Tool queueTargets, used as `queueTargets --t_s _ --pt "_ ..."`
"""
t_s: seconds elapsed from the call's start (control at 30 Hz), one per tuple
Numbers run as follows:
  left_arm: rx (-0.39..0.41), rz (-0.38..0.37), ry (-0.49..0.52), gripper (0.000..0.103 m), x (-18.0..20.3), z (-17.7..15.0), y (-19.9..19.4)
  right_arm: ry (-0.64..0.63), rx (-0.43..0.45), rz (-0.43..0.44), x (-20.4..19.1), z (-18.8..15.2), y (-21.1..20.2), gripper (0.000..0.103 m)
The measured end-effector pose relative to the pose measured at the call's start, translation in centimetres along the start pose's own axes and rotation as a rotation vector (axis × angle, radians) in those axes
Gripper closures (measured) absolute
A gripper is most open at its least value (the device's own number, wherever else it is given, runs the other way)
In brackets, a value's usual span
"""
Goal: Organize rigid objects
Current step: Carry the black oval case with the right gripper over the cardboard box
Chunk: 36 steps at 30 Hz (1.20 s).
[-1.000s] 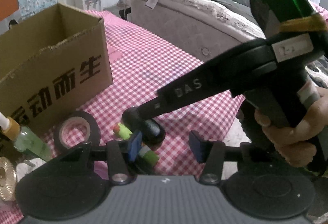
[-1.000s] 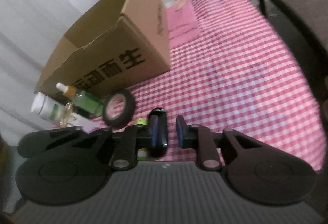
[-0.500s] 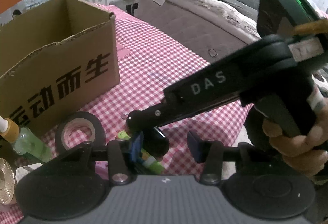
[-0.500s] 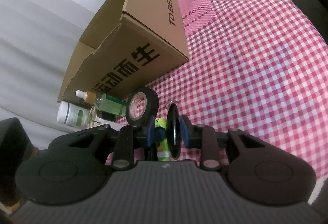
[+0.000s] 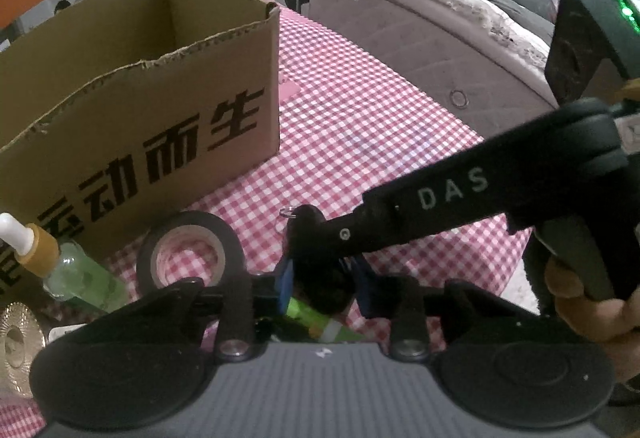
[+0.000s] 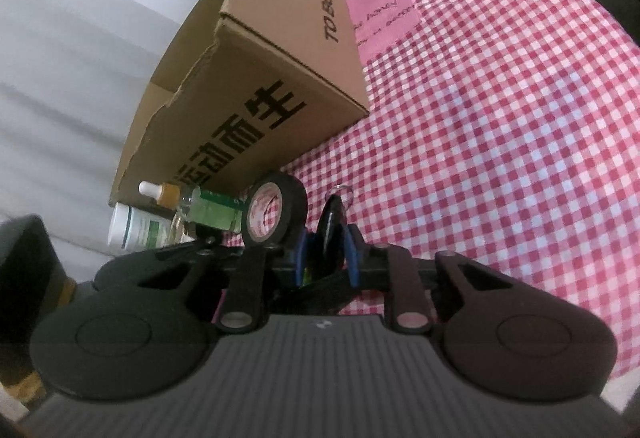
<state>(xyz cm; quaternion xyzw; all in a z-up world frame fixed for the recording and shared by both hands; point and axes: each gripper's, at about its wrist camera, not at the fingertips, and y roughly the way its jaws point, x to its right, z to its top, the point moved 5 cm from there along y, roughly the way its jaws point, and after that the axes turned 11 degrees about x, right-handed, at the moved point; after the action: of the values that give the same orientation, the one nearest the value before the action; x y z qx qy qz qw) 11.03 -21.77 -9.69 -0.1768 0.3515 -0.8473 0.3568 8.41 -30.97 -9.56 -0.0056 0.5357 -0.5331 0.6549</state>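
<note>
A table covered in a red-and-white checked cloth [image 5: 360, 125] fills the middle of both views. On it, at the upper left of the frames, stands an open cardboard box [image 5: 160, 125] with bold black characters printed along its side. Just in front of the box, toward the lower left, a roll of black tape [image 5: 188, 258] rests on the cloth, and beside that lies a clear green bottle with a tan collar and white tip [image 5: 68, 270]. Next to it in the right wrist view lies a white bottle with a green label [image 6: 136, 230]. Farther back on the cloth, past the box, sits a pink printed patch [image 6: 376, 17].
</note>
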Motion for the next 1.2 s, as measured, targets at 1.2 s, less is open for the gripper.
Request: queueTargets --t_s 1.2 --pt "0.043 0.272 -0.177 0.073 -20.8 10.9 -9.2 -0.222 -0.089 0.168 -24.7 12.7 12.6 0.086"
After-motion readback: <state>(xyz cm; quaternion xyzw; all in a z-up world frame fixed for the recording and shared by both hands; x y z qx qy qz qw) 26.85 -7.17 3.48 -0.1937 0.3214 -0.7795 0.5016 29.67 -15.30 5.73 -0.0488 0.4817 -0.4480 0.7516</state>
